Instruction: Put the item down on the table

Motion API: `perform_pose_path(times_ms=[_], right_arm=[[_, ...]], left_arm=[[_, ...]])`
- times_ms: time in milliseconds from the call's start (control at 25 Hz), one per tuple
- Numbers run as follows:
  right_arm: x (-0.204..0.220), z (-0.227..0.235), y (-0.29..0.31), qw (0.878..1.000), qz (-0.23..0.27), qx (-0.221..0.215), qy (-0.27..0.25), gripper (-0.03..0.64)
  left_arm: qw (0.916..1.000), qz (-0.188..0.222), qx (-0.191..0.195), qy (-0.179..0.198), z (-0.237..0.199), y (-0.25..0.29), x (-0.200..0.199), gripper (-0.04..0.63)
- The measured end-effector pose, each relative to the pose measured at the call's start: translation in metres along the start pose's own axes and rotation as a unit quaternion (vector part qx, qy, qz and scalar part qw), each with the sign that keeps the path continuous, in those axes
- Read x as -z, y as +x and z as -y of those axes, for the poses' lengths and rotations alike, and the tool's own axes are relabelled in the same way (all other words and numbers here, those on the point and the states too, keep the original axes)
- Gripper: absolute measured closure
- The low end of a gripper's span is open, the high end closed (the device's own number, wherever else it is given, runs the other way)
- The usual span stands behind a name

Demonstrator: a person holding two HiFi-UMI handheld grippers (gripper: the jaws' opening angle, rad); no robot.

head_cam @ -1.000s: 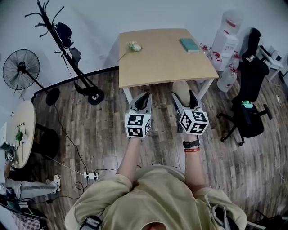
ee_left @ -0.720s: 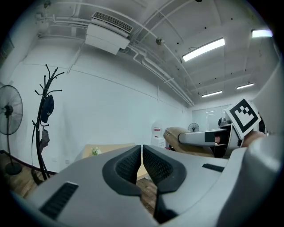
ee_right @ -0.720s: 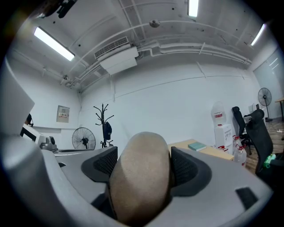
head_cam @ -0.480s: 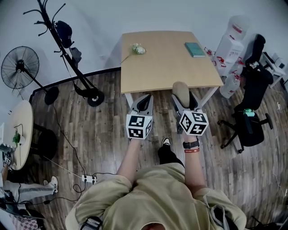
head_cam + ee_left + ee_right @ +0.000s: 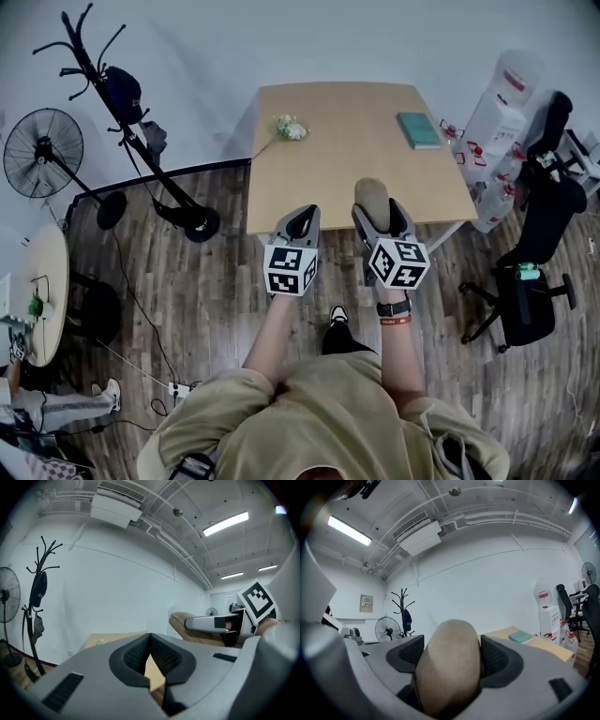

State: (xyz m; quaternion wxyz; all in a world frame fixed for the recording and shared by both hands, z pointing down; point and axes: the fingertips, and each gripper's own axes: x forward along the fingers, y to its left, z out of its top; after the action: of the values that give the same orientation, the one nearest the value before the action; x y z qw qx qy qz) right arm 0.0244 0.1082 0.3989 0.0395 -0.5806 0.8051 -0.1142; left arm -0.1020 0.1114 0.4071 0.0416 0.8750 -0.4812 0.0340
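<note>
My right gripper (image 5: 377, 208) is shut on a tan, rounded oblong item (image 5: 371, 199) and holds it over the near edge of the light wooden table (image 5: 337, 169). In the right gripper view the tan item (image 5: 449, 660) fills the space between the black pads (image 5: 496, 656) of the right gripper (image 5: 450, 656). My left gripper (image 5: 297, 223) is beside it, at the table's near edge. Its jaws are shut with nothing between them; the left gripper (image 5: 150, 656) shows the same in its own view.
On the table lie a small white flower bunch (image 5: 289, 127) at the far left and a teal book (image 5: 418, 129) at the far right. A coat stand (image 5: 122, 103) and fan (image 5: 43, 153) stand left. Water jugs (image 5: 499, 112) and office chairs (image 5: 530, 281) stand right.
The table has come closer in the head view. Both grippers have gone forward to its near edge, the right one still holding the tan item.
</note>
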Motion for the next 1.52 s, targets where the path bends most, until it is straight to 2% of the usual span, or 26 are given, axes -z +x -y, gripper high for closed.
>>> perform_pose_path(times_ms=[280, 600, 840, 1240, 1520], right_arm=[[-0.018, 0.062, 0.089, 1.0, -0.006, -0.014, 0.015, 0.225], [-0.036, 0.105, 0.181, 0.999, -0.016, -0.041, 0.022, 0.225], [-0.052, 0.138, 0.23, 0.998, -0.014, -0.057, 0.02, 0.225], [-0.035, 0.162, 0.262, 0.997, -0.035, -0.066, 0.036, 0.225], [-0.018, 0.174, 0.293, 0.996, -0.05, -0.057, 0.038, 0.225]], left_arm=[[0.9997, -0.009, -0.019, 0.016, -0.024, 0.099, -0.006, 0.571], [0.999, -0.019, -0.041, 0.0, -0.06, 0.189, -0.014, 0.571], [0.9984, -0.014, -0.054, 0.0, -0.071, 0.247, -0.02, 0.572], [0.9973, -0.028, -0.065, -0.017, -0.085, 0.28, -0.012, 0.572], [0.9975, -0.036, -0.057, -0.021, -0.101, 0.31, 0.001, 0.572]])
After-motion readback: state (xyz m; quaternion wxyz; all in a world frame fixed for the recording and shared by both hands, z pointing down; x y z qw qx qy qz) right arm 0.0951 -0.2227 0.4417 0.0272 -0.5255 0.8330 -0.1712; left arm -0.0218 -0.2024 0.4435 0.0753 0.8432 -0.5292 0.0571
